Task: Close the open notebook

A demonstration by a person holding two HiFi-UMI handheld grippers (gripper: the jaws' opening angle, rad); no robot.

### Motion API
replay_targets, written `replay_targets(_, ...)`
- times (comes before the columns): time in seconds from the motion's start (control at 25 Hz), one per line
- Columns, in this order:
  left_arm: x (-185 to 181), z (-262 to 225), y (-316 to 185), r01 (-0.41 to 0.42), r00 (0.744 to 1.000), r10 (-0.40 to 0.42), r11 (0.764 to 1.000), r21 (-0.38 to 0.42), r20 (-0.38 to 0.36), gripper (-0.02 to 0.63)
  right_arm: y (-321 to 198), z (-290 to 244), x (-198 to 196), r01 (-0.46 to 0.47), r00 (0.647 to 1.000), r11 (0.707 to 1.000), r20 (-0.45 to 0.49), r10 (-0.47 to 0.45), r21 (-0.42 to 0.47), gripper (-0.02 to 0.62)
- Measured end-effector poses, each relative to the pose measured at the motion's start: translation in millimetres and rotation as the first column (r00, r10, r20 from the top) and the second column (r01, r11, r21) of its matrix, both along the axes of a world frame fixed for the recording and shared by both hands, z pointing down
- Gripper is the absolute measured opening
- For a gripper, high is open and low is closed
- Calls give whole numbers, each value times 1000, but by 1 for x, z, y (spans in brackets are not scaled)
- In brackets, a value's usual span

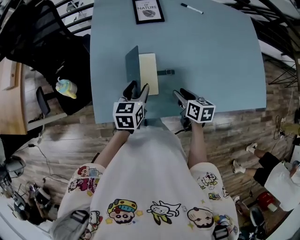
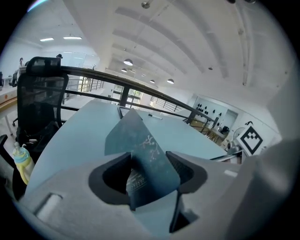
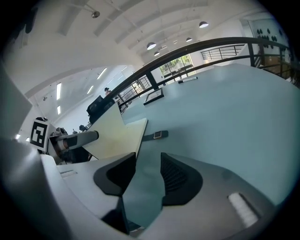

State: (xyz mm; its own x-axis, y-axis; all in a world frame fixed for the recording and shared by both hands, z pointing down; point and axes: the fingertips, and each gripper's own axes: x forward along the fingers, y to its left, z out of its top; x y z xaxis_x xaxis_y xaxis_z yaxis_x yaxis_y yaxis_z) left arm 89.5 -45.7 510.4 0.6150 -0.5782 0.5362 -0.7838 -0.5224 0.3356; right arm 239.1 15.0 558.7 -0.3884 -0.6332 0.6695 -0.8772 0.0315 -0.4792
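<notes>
Clearly, print (image 1: 148,10) beyond notebook (image 1: 147,70) reads "OF NATURE".

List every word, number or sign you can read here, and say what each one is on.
"OF NATURE": on the framed print; its top is cut off by the picture's edge.
Left marker cube and right marker cube: black-and-white square patterns only, no letters.
Notebook cover: a pale motif and fine printed lines, too blurred to read.
Shirt: cartoon figures, no legible words.
</notes>
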Motion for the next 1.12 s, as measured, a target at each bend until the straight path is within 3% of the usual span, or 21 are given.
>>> replay_targets(0.4,33,27,5,-52,982,43,998,46,182,270,32,13,22,-79,997,996,7,80,-38,177)
replay_targets(0.8,60,61,18,-183,929,147,980,76,340,315,58,18,49,-141,990,989,5,141,-50,175)
replay_targets(0.96,67,73,24,-231,910,195,971,58,366,319,62,20,57,-147,989,988,3,147,-49,175)
replay_targets(1.12,68,75,24,-233,915,203,971,48,348,319,59,18,57,-146,989,988,2,146,-49,175)
